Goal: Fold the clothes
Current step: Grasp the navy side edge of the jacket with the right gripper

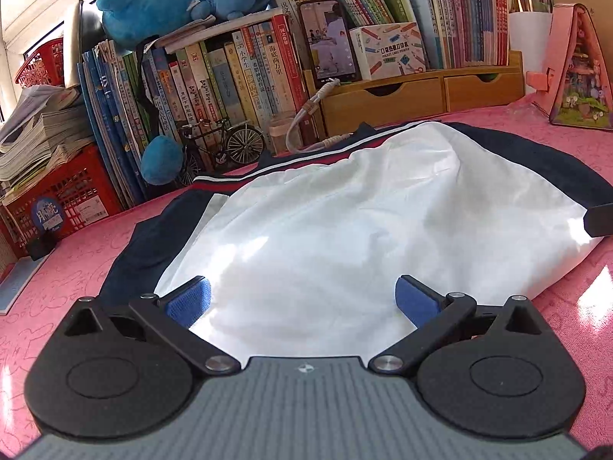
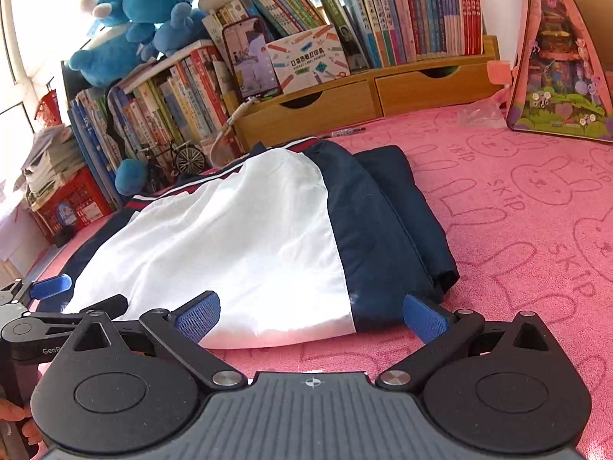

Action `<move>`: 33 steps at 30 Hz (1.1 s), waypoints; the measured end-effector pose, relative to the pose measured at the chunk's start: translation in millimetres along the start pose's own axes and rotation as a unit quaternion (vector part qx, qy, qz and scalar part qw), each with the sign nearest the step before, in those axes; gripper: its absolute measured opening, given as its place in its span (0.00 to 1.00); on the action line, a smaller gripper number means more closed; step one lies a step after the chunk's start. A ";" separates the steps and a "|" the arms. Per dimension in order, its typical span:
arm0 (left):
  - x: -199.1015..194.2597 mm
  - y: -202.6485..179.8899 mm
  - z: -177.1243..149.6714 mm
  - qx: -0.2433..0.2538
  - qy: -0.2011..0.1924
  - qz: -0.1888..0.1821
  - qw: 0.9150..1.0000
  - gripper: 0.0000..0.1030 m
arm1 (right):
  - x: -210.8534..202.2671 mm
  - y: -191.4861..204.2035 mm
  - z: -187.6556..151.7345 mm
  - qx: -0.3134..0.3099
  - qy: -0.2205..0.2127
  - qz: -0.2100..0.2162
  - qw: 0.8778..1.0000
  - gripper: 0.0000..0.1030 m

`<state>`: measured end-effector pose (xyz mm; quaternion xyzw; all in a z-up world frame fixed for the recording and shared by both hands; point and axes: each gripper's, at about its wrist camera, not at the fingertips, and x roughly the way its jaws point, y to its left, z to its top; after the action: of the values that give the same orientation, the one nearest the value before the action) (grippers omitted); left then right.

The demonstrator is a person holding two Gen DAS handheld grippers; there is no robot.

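Below, both grippers, L & R, are held wide apart, gripping nothing, at the jacket's near hem on the pink tablecloth.

A pink rabbit-print cloth covers the surface. On it lie a folded navy-and-white garment, a pen and a pink playhouse toy.

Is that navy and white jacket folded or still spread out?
Partly folded: the jacket lies in a compact bundle, navy sides tucked in layers beside the white panel.
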<state>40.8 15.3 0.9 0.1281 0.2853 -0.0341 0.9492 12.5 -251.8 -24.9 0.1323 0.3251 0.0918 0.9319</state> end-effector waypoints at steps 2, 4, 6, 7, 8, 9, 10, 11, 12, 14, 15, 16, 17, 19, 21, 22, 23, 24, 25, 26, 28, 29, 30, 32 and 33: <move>4.1 -1.9 -1.8 -0.009 0.013 -0.001 1.000 1.00 | -4.8 -5.2 -5.5 0.002 0.004 -0.005 1.000 1.00; 7.2 -1.5 -5.5 -0.014 0.024 -0.003 1.000 1.00 | -9.7 -13.5 -9.6 0.013 0.002 -0.004 1.000 1.00; 8.2 2.0 -7.0 -0.021 0.030 -0.010 0.999 1.00 | -14.9 -23.2 -12.7 0.026 -0.005 0.003 1.000 1.00; 8.5 3.0 -7.1 -0.023 0.035 -0.013 0.999 1.00 | -17.5 -28.0 -14.2 0.033 -0.009 0.007 0.999 1.00; 8.2 2.9 -7.3 -0.024 0.035 -0.013 0.999 1.00 | -19.9 -32.5 -15.5 0.039 -0.013 0.010 0.999 1.00; 8.4 3.1 -7.1 -0.026 0.036 -0.012 0.999 1.00 | -21.2 -35.1 -15.4 0.041 -0.017 0.009 0.999 1.00; 8.1 2.3 -7.2 -0.025 0.036 -0.010 0.999 1.00 | -21.7 -36.0 -16.0 0.040 -0.022 0.004 0.999 1.00; 7.8 1.3 -7.3 -0.023 0.035 -0.006 0.999 1.00 | -21.5 -36.7 -16.3 0.040 -0.029 -0.007 0.999 1.00; 6.8 -1.2 -7.5 -0.016 0.032 -0.001 0.999 1.00 | -19.9 -37.8 -15.6 0.043 -0.032 -0.011 0.999 1.00; 4.6 -7.5 -7.7 0.002 0.025 0.014 1.000 1.00 | -16.6 -39.9 -13.8 0.049 -0.037 -0.019 0.998 1.00; 3.4 -11.0 -7.9 0.012 0.020 0.023 0.999 1.00 | -14.4 -41.3 -11.8 0.059 -0.038 -0.019 0.997 1.00; 1.9 -14.2 -8.1 0.023 0.016 0.031 0.999 1.00 | -12.0 -42.6 -9.7 0.067 -0.038 -0.018 0.997 1.00; 0.9 -16.7 -8.3 0.031 0.012 0.038 0.999 1.00 | -8.4 -43.1 -6.5 0.071 -0.034 -0.016 0.997 1.00; -0.1 -19.2 -8.5 0.039 0.009 0.045 0.998 1.00 | -1.5 -42.0 0.3 0.070 -0.022 -0.013 0.997 1.00; -0.1 -18.0 -8.2 0.038 0.010 0.045 0.998 1.00 | 6.2 -40.7 7.5 0.078 -0.016 -0.018 0.997 1.00; 0.9 -15.0 -7.8 0.030 0.013 0.039 0.999 1.00 | 9.0 -40.1 9.6 0.084 -0.016 -0.021 0.996 1.00; 2.4 -11.1 -7.3 0.020 0.017 0.032 0.999 1.00 | 11.9 -39.6 11.8 0.090 -0.017 -0.024 0.996 1.00; 4.1 -6.6 -6.9 0.008 0.023 0.022 0.999 1.00 | 14.9 -39.7 14.0 0.099 -0.017 -0.024 0.995 1.00; 5.8 -2.1 -6.5 -0.005 0.028 0.013 1.000 1.00 | 17.5 -39.9 16.0 0.109 -0.017 -0.022 0.994 1.00; 7.5 2.5 -6.5 -0.018 0.034 0.003 0.999 1.00 | 17.8 -40.8 17.6 0.124 -0.009 -0.006 0.992 1.00; 11.3 12.3 -6.8 -0.046 0.045 -0.019 0.998 1.00 | 18.1 -42.7 20.2 0.154 0.005 0.025 0.988 1.00; 13.0 16.5 -7.2 -0.058 0.050 -0.028 0.997 1.00 | 16.7 -43.7 18.8 0.171 0.009 0.047 0.984 1.00; 14.1 19.2 -7.8 -0.066 0.053 -0.035 0.996 1.00 | 14.5 -44.7 15.9 0.188 0.009 0.068 0.980 1.00; 16.0 24.2 -8.8 -0.081 0.060 -0.048 0.994 1.00 | 12.8 -47.2 12.0 0.203 0.000 0.091 0.975 1.00; 15.7 23.8 -8.8 -0.081 0.059 -0.048 0.994 1.00 | 13.3 -49.5 12.6 0.211 -0.005 0.097 0.973 1.00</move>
<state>52.5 40.7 -9.5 0.0393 0.3487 -0.0487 0.9351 34.9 -297.7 -38.4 0.3574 0.3180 0.1104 0.8712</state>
